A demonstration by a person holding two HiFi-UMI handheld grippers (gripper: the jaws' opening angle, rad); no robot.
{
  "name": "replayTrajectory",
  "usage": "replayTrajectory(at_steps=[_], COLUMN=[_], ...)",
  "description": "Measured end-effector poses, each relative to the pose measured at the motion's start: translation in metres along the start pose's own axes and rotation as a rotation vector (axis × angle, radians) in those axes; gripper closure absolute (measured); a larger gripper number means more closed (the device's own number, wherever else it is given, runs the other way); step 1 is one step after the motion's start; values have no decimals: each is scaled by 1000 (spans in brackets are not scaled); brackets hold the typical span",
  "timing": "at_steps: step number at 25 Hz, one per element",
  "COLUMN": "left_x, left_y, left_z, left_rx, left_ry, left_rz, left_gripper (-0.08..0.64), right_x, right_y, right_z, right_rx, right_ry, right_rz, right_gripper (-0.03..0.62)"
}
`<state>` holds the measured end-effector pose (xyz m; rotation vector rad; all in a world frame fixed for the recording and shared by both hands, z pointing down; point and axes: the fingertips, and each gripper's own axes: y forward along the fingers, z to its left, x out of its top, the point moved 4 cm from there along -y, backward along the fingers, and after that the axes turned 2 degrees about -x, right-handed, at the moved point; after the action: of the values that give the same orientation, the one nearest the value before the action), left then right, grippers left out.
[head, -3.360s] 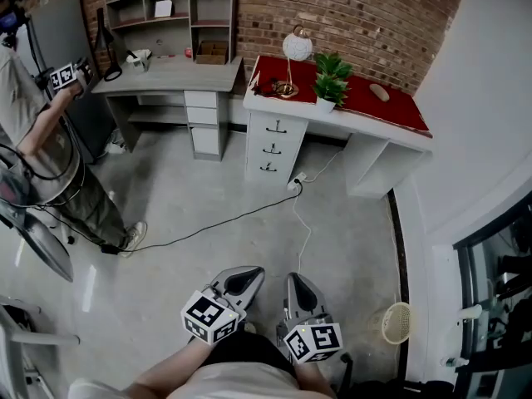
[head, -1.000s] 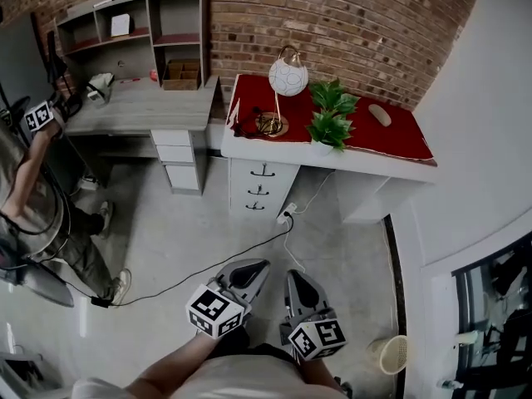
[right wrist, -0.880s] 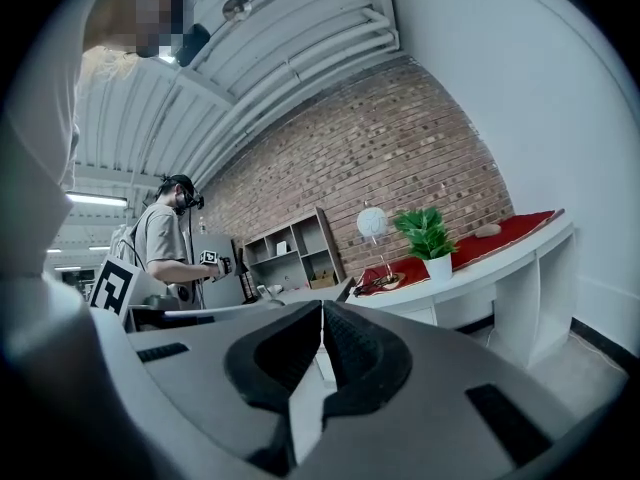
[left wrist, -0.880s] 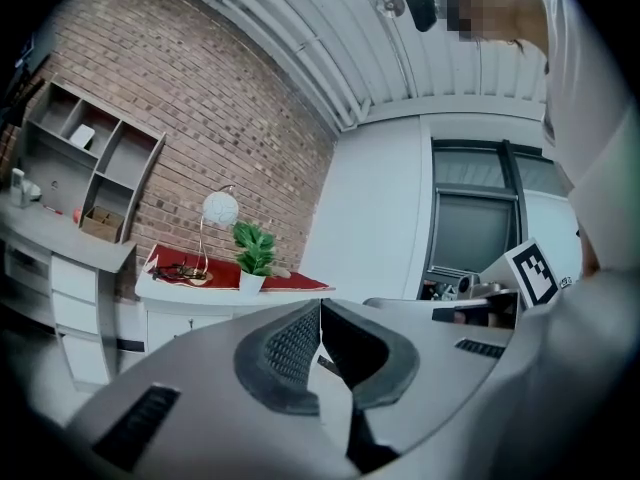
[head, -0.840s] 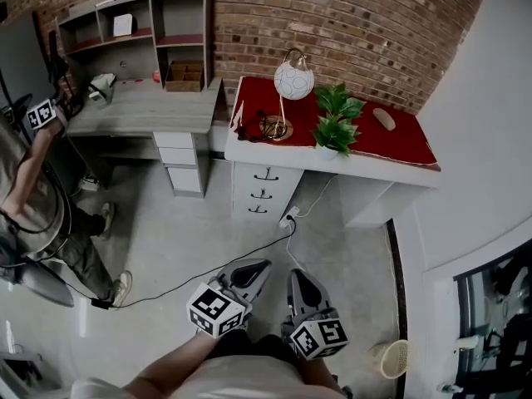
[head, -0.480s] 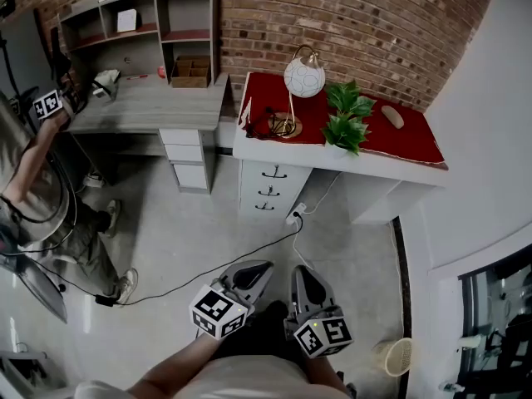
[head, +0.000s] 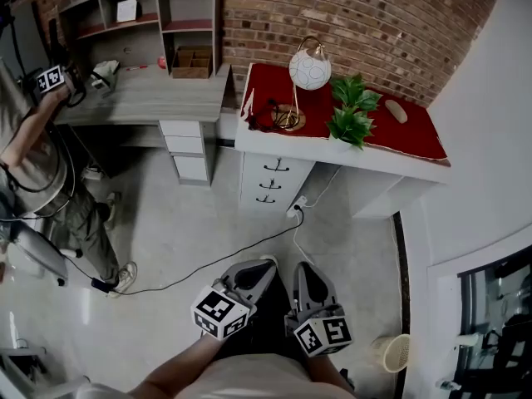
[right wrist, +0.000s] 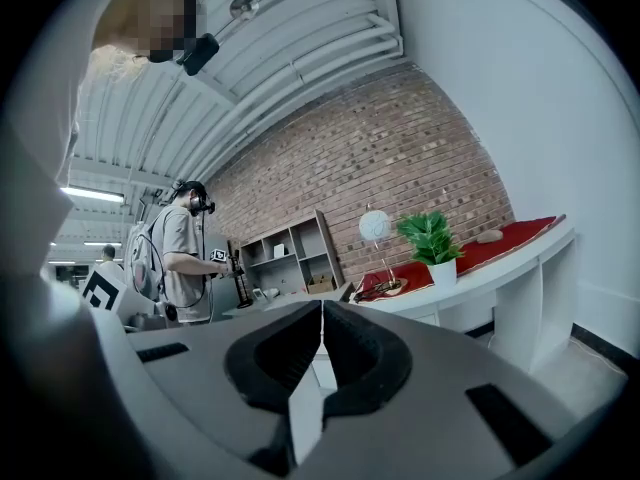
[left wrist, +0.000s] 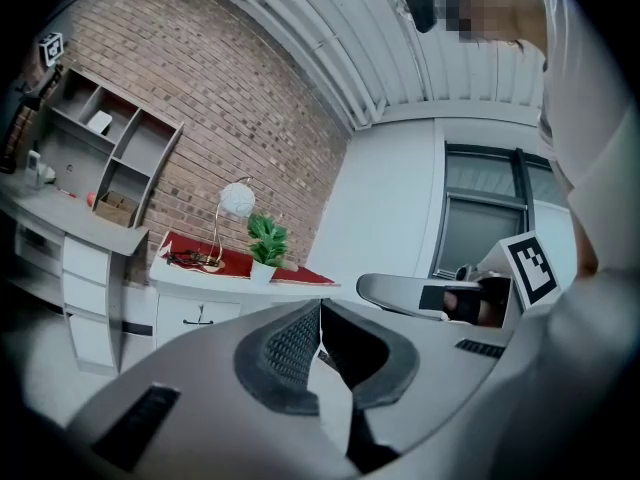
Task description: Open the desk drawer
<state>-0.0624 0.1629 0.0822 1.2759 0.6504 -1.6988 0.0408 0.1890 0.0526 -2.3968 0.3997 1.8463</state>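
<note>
The white desk [head: 391,166] with a red top stands against the brick wall across the floor from me. Its drawer stack [head: 273,182] has three drawer fronts with dark handles, all closed. My left gripper [head: 263,266] and right gripper [head: 302,271] are side by side low in the head view, well short of the desk, both shut with nothing between the jaws. In the left gripper view the left gripper [left wrist: 320,313] points toward the desk's top drawer [left wrist: 199,314]. Past the right gripper [right wrist: 322,313], the right gripper view shows the same desk [right wrist: 480,273].
A lamp [head: 309,68], a potted plant [head: 353,113] and tangled cords sit on the red top. A grey desk with shelves [head: 141,94] stands left of it, with a person [head: 37,152] beside it. A black cable [head: 208,263] crosses the floor; a mesh bin [head: 387,352] sits at right.
The head view has shifted slightly, so the desk sits a little further right and higher. Both grippers stay shut and side by side. The person at left has moved beside the grey desk.
</note>
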Motion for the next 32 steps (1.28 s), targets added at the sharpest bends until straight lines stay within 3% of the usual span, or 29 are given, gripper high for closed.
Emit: replayTrajectory(at_steps=[16, 32], left_x=[14, 43], left_y=[42, 127], left_z=[47, 112], left_rx=[67, 104], left_ry=[1, 15], left_rz=[17, 15], left_gripper=[549, 549], right_x=[11, 32], right_y=[64, 150], right_z=[-43, -111], right_rx=[26, 37], right_ry=[22, 34], right_rz=[8, 7], right_gripper=[575, 575])
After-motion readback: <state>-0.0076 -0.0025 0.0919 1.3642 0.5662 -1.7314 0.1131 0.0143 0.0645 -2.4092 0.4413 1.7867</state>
